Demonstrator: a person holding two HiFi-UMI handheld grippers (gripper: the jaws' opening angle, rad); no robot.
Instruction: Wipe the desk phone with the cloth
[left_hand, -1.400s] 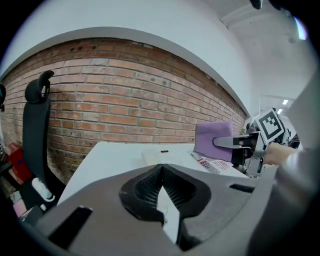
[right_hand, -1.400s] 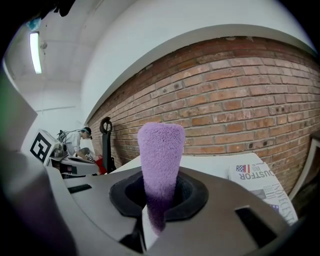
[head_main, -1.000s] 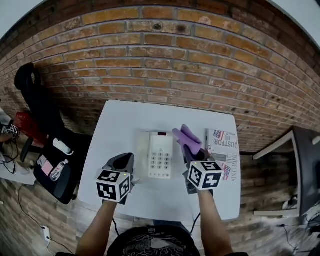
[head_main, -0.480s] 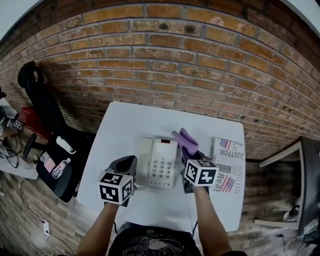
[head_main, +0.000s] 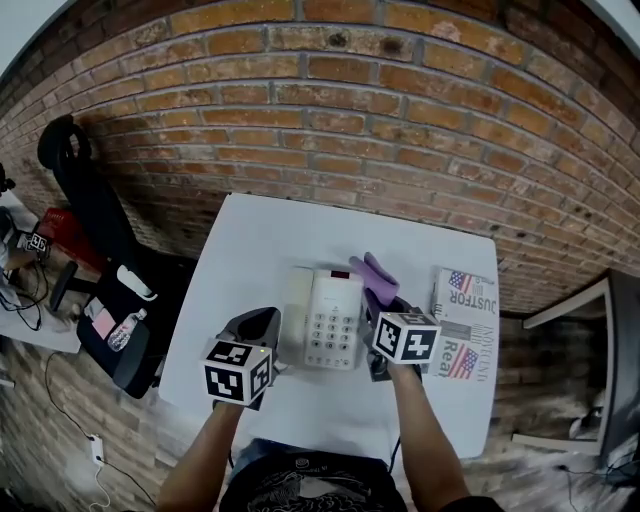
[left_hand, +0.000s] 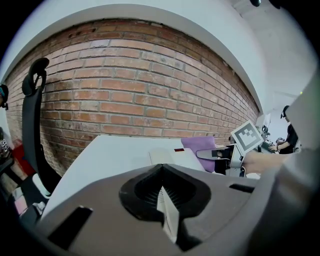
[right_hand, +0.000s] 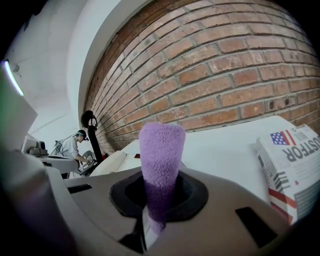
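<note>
**Cloth neared the phone**

Since a second earlier, the right gripper had carried the purple cloth to the right edge of the desk phone, jaws pinching its lower fold. Left of the phone, the left gripper sat pressed together, empty. The cloth looked soft and floppy, and the phone probably light enough to slide.

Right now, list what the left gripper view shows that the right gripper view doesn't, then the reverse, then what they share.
Only the left gripper view: the left gripper, jaws shut on nothing, and the right gripper seen from outside with its marker cube.
Only the right gripper view: the newspaper lying at right, and the right jaws clamped on the purple cloth, seen close up.
Both: the cloth, the desk phone, the white table and the brick wall.
</note>
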